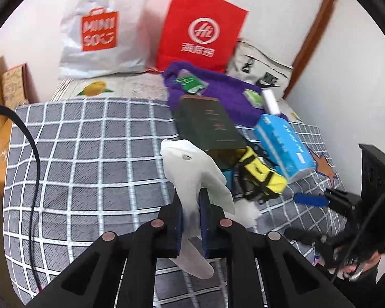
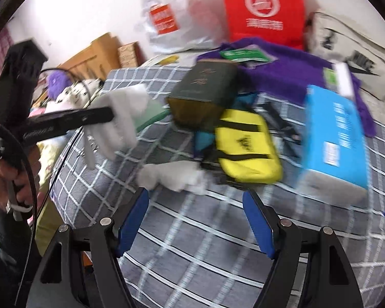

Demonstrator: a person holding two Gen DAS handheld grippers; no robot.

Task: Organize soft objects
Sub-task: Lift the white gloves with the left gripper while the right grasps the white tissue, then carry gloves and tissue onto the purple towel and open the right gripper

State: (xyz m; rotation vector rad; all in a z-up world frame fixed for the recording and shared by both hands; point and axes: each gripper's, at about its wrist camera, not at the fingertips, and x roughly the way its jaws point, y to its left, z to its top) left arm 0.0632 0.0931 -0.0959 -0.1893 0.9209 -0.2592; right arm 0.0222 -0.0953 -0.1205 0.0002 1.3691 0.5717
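Bed (image 1: 89,138): covered by a grey checked blanket, it carries all the items; three bags lean on the far wall.

Purple cloth (image 1: 218,87): lies at the far right of the bed, with small green packets on it.

Book (image 1: 208,123) and blue box (image 1: 282,143): hard items, side by side near the middle right, with a yellow pouch (image 1: 259,174) just in front of them.

White cloth (image 1: 192,169): the soft item in hand, lifted clear of the blanket. It is pinched at mid-length, one end standing up above the pads and the other hanging below.

Second white cloth (image 2: 172,174): a loose piece lying on the blanket, touching the near edge of the yellow pouch.

Left tool (image 1: 191,220): closed narrow on the white cloth.

Right tool (image 2: 195,218): spread wide and holding nothing, aimed at the second white cloth from the near side.

Risks, as judged: the held cloth is gripped over a small patch, so a quick swing may let it slide out. The right tool, closing on the second cloth, may also catch the pouch strap, since the two touch. The right view is blurred, so that contact is uncertain.
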